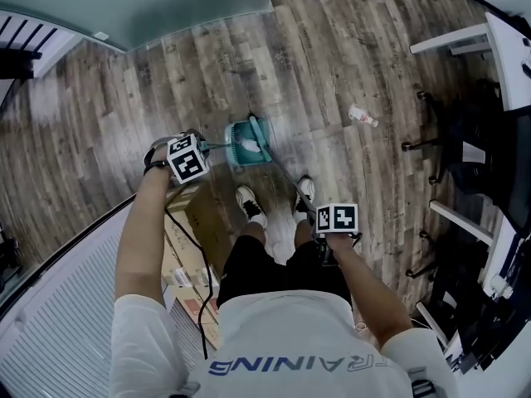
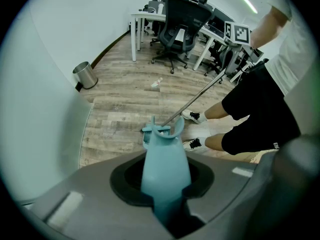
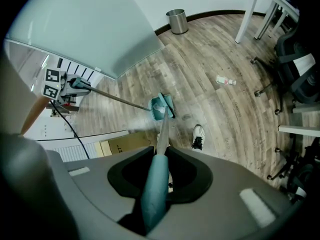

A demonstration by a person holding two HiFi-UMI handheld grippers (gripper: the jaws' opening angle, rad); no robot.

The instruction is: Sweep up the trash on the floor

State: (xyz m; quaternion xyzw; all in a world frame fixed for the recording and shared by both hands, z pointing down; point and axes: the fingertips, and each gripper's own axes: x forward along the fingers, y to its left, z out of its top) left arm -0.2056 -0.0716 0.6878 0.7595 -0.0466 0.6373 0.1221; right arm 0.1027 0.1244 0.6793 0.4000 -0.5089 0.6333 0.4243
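Trash [image 1: 362, 116] lies on the floor [image 1: 166, 73], well apart from the dustpan [image 1: 247, 145]. Left hand-held gripper [image 2: 165, 189] clamps its handle, right hand-held gripper [image 3: 155, 189] the broom [image 3: 162, 129]: shift both closer, then sweep low.

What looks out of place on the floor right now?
One white piece of litter lies on the bare wood floor near the office chair, well clear of the dustpan and broom. Nothing else looks odd.
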